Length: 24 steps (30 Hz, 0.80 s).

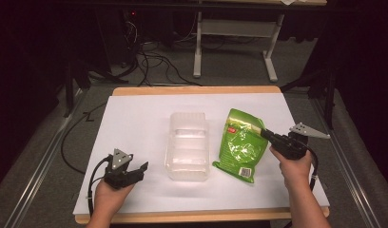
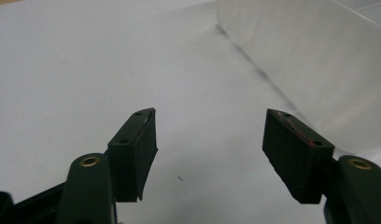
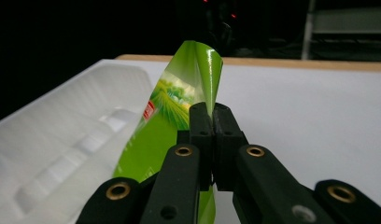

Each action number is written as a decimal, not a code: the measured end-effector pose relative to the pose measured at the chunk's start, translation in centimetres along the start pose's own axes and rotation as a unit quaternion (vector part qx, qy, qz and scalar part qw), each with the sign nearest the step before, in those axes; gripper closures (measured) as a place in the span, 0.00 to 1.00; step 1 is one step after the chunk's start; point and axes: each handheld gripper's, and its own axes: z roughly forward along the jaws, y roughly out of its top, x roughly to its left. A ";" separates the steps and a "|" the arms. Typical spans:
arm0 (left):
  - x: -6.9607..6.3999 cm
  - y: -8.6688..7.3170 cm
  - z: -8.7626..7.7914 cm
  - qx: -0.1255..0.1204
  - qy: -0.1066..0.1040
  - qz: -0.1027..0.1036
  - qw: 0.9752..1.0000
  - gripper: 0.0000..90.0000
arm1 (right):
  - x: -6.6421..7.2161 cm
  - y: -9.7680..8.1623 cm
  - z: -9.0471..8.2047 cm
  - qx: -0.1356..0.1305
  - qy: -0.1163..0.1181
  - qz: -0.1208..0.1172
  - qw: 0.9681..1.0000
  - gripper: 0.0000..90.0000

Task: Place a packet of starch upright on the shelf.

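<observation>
Here, green bag (image 1: 240,146) edge pinched in right gripper (image 1: 265,133), beside clear tray (image 1: 187,145).

The left tongs (image 1: 140,170) rest low at the near left in the left hand (image 1: 109,194), jaws spread wide. The right tongs (image 1: 264,133), held by the right hand (image 1: 293,164), are pinched closed.

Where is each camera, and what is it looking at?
High view: above the person's side, looking forward and down at the table, both hands and tongs.
Left gripper view: on the left tongs, looking along its open jaws at the table and the tray.
Right gripper view: on the right tongs, looking along its jaws shut on the bag.
Shared: the tray shows in both gripper views.
</observation>
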 end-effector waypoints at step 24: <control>0.1 0.0 -0.2 -0.001 0.004 0.003 1.000 0.40 | 4.1 1.6 -1.2 -0.075 -0.018 -0.050 0.996 0.99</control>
